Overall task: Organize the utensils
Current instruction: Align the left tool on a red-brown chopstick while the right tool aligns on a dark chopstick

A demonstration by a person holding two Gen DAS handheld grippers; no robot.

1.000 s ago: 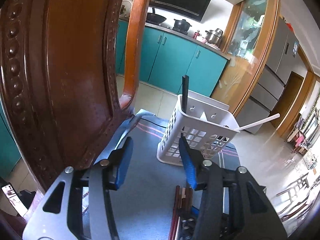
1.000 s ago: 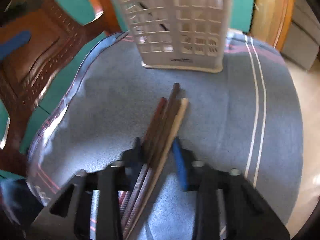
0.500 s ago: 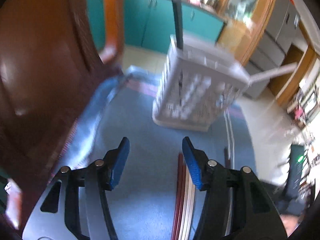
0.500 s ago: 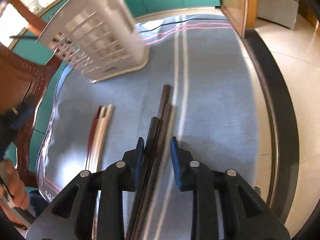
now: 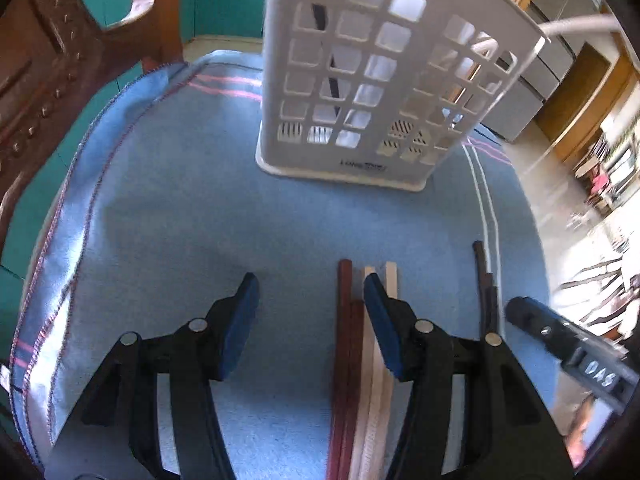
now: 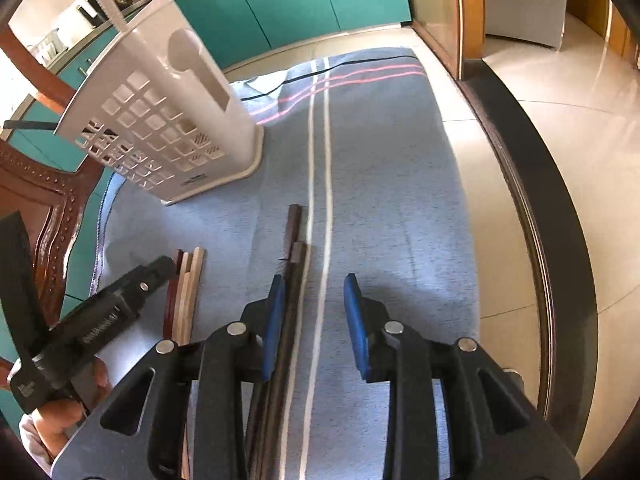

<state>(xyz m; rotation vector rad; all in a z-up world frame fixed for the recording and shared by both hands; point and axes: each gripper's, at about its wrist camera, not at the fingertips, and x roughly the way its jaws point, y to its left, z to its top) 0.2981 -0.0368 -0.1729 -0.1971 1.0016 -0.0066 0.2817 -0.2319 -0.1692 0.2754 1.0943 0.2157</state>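
Blue cloth covers the table, and the dark chopsticks are now parted from the red and pale chopsticks, where one mixed bundle lay a second ago. Both piles rest flat, near the white utensil basket. The right gripper has been opened wide, empty; the left gripper is spread wide too. Sorting by colour looks done; basket loading is judged next.
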